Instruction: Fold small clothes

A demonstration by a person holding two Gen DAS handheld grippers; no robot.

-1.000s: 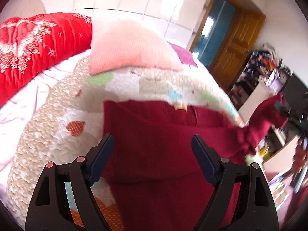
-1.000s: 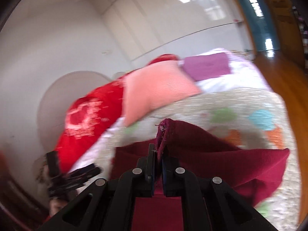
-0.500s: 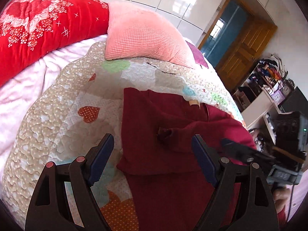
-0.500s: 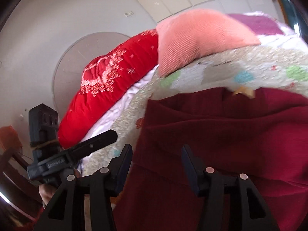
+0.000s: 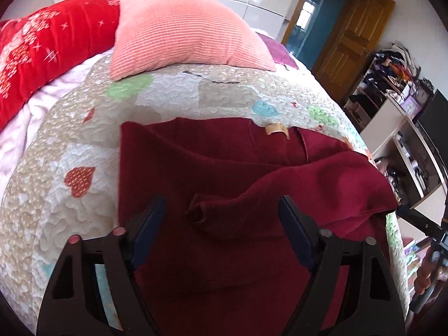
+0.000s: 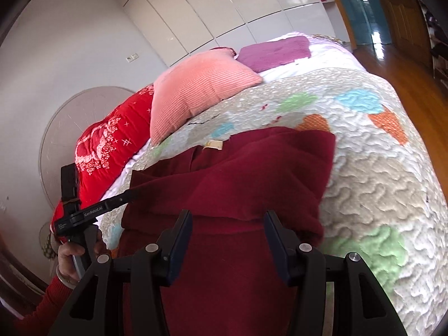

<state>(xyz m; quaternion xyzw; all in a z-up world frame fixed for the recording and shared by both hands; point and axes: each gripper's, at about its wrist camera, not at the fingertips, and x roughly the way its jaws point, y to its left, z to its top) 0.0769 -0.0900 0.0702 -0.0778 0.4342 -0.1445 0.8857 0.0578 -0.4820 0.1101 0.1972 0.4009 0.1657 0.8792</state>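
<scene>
A dark red sweater (image 5: 224, 173) lies flat on the quilted bedspread (image 5: 70, 145), collar and tan label (image 5: 275, 128) at the far end. Its right sleeve (image 5: 322, 187) is folded across the body, the cuff (image 5: 198, 210) near the middle. My left gripper (image 5: 221, 224) is open and empty just above the sweater's lower body. In the right wrist view the sweater (image 6: 238, 182) fills the centre, and my right gripper (image 6: 228, 238) is open and empty over it. The left gripper (image 6: 106, 204) also shows there at the left, held in a hand.
A pink ribbed pillow (image 5: 179, 30) and a red embroidered quilt (image 5: 36, 53) lie at the bed's head, with a purple cushion (image 6: 274, 51) behind. Cluttered shelves (image 5: 392, 89) and a wooden door (image 5: 355, 44) stand to the right. Wooden floor (image 6: 392, 56) lies past the bed's edge.
My right gripper was shut on the sleeve cuff and carried it across the sweater. It has opened and drawn back. The sleeve now rests folded over the body.
</scene>
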